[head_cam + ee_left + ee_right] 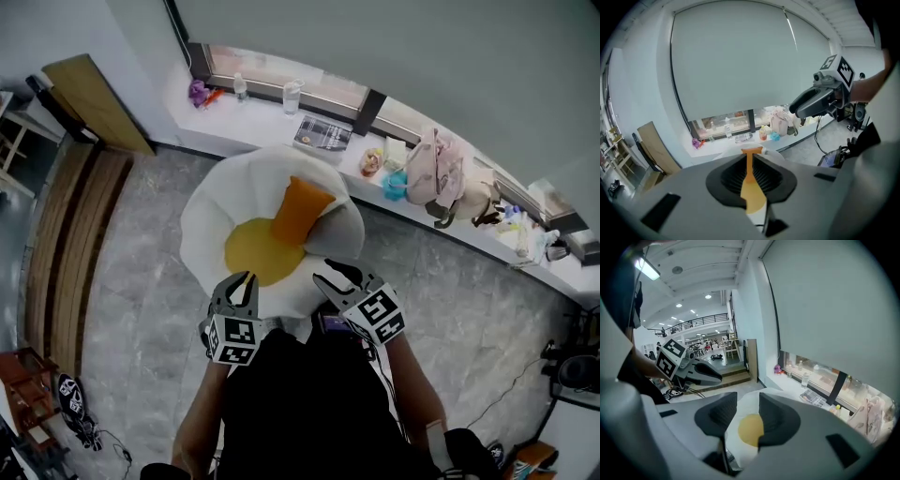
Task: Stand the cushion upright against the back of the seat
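Observation:
The orange cushion [300, 211] stands upright against the back of the round white seat [211, 225], its lower end on the yellow seat pad [261, 253]. Both grippers hover in front of the seat, clear of it. My left gripper [246, 281] has its jaws almost together with nothing between them; through the thin slit of the left gripper [750, 161] the orange cushion [752, 151] shows far off. My right gripper [336, 275] is open and empty. Between the jaws of the right gripper [747, 404] the yellow seat pad [750, 430] is visible at a distance.
Behind the seat runs a white window ledge [262, 131] with bottles, a book [322, 135], snacks and bags [439, 173]. A wooden board [94, 101] leans at the left, above wooden steps [70, 244]. The floor is grey tile [141, 309]. The person's dark torso fills the bottom of the head view.

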Available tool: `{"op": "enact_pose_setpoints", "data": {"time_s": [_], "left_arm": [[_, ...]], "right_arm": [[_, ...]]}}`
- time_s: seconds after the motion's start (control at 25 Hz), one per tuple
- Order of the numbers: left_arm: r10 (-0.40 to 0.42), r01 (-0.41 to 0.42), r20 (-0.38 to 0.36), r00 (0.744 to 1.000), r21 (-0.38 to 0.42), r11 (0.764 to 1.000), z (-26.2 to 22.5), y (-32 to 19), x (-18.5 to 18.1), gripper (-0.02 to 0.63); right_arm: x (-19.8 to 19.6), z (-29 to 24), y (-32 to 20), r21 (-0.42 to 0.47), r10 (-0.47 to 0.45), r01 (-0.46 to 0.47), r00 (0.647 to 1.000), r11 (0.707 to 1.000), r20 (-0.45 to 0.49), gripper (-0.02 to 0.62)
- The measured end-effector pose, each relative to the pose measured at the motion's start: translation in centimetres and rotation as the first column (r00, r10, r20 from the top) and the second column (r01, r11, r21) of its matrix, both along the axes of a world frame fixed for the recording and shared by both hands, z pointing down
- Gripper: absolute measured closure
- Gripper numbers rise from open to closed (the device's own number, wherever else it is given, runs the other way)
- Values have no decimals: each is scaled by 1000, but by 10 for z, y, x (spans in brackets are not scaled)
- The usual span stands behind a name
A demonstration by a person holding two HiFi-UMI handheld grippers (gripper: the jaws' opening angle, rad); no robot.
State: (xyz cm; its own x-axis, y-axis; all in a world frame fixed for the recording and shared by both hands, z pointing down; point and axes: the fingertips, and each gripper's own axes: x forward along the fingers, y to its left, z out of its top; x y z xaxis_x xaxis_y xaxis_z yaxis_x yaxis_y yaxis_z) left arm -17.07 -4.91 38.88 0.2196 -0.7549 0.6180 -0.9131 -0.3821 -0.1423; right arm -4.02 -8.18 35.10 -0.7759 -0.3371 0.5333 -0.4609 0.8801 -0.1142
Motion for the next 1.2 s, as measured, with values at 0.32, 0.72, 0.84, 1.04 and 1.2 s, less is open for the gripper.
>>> {"op": "enact_pose_setpoints", "data": {"time_s": [0.32,0.72,0.84,1.04,1.2], "left_arm": [[25,-22,-44,999,73,997,-20,28,-20,585],[180,-172,-109,978,78,982,-32,61,-9,594],[213,-206,-110,971,70,976,-29,72,-2,594],[247,-238,-184,951,72,969,-38,84,17,592],[245,-236,-227,943,67,969,-41,93,39,592]], "right_arm": [[-9,-17,39,36,45,-44,998,998,-31,499],[-4,-31,95,35,109,-108,994,994,-14,565],[-2,-36,109,37,108,-109,994,993,32,577],[7,-52,122,56,110,-114,990,992,85,578],[19,-56,133,77,79,-85,993,993,87,578]]}}
